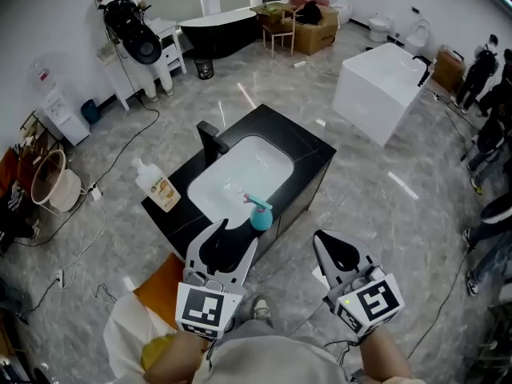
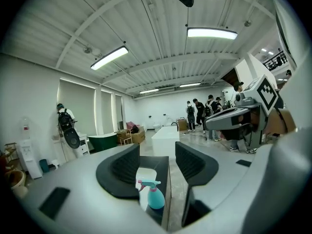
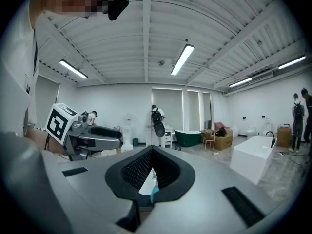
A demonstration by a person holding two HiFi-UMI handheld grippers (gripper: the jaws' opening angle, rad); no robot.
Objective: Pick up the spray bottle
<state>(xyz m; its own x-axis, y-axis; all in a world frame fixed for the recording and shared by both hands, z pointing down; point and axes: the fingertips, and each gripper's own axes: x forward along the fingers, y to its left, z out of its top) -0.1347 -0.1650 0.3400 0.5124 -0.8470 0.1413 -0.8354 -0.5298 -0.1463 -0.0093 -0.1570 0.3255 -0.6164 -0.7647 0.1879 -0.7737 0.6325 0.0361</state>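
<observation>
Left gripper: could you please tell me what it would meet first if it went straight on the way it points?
Most likely the spray bottle, framed by the open jaws of the left gripper and standing at the near edge of the counter; depth is unclear.

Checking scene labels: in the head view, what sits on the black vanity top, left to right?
In order: white plastic pump bottle with a tan label → black faucet → teal plastic spray bottle.
</observation>
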